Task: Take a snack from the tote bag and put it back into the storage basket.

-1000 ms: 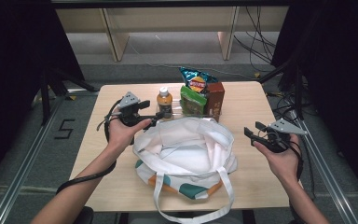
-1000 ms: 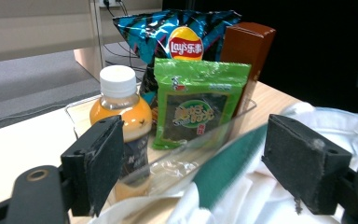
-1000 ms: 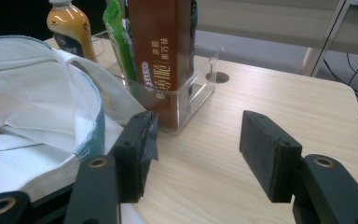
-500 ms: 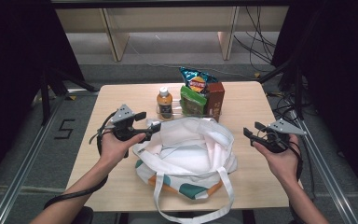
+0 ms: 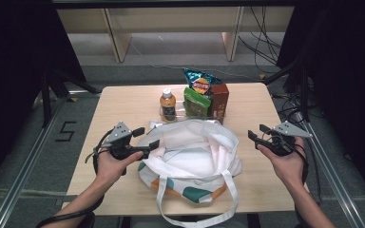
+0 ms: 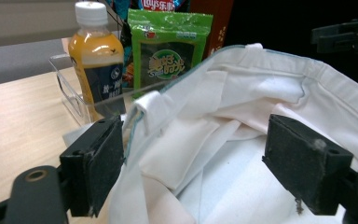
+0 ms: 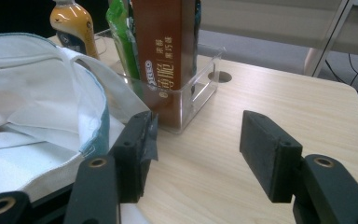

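The left tool (image 5: 145, 137) sits at the left rim of the white bag (image 5: 190, 161), its jaws apart. In the left gripper view the bag's folded rim (image 6: 144, 105) rises between the two black pads (image 6: 103, 161), close against the left pad, while the other pad hangs over the bag's pale lining; neither pad presses the cloth. The left hand (image 5: 108, 164) holds this tool just left of the bag.

The right tool (image 5: 258, 135) is to the right of the bag, apart from it, its jaws also apart with nothing between them. In the right gripper view bare wood shows in the gap, and the bag's right rim (image 7: 100, 116) lies just beside one pad (image 7: 137, 144). The right hand (image 5: 287, 164) holds it above the surface (image 5: 123, 102).

The bag lies open at the middle of the surface, its mouth upward and its straps (image 5: 164, 199) trailing over the near edge. Its lower part carries orange and green patches.

Just behind the bag stands a clear tray (image 7: 200, 88). In it, upright, are an orange drink bottle (image 5: 167, 104) with a white cap on the left, a green packet (image 5: 196, 102) beside it, a brown carton (image 5: 219, 99) on the right, and a bag of crisps (image 5: 199, 83) rising behind them.
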Demonstrator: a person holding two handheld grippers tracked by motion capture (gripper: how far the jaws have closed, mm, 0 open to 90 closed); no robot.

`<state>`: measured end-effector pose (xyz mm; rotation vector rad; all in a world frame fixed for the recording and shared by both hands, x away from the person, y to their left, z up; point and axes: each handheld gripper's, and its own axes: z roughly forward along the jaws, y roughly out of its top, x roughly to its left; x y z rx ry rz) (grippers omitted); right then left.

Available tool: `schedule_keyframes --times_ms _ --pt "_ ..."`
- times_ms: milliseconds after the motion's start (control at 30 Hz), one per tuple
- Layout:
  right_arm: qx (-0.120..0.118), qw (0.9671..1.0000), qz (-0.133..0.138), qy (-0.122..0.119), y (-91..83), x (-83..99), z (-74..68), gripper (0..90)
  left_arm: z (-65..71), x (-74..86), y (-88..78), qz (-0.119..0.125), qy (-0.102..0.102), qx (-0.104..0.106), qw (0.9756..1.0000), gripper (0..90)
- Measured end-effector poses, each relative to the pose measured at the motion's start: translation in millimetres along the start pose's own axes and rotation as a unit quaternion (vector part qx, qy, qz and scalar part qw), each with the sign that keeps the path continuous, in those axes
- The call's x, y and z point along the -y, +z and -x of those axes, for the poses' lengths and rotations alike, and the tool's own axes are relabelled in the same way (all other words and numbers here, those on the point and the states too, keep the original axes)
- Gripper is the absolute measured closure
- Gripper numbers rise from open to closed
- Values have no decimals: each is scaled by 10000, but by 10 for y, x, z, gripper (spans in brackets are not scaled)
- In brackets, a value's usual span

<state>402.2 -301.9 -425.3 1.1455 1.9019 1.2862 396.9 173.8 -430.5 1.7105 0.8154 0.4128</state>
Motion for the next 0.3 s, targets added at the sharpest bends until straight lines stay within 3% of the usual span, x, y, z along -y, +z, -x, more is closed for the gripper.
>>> schedule_keyframes --times_ms 33,100,233,267,300 --pt "44 10000 29 -22 2 3 -1 451 3 20 -2 10 7 14 10000 190" --pt "23 9998 17 189 7 9 -32 449 5 35 -13 -10 30 -1 10000 189" --pt "-9 10000 30 71 23 18 -3 448 -22 36 -23 -3 67 -5 10000 210" --pt "-10 9997 -90 246 5 16 -17 446 -36 35 -25 15 32 3 10000 217" --pt "-10 9997 -90 246 5 16 -17 446 -36 35 -25 15 32 3 10000 224"
